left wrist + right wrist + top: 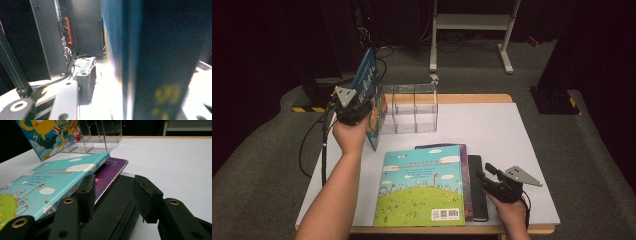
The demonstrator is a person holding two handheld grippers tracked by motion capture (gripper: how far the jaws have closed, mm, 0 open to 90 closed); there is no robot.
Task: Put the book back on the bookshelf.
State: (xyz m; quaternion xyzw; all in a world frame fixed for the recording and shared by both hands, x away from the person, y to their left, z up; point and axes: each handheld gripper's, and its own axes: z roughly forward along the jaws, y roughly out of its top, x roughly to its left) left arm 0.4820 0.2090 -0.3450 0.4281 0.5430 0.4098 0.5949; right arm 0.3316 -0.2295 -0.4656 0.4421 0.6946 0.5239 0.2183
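L gripper (357,102) is up at the table's far left corner, w/ a blue picture book (371,95) standing on its edge next to the clear plastic rack (414,107); the book leans against the rack's left side; in the left gripper view the book (150,57) is very close & blurry, so I can't tell if the jaws press on it.

R gripper (492,177) sits low at the near right; its jaws are part open, one on each side of the black book (117,202), not squeezing it.

That black book lies flat on the white table (512,145), just right of a purple book (464,170); a sky-and-grass book (422,187) lies on top of the purple one.
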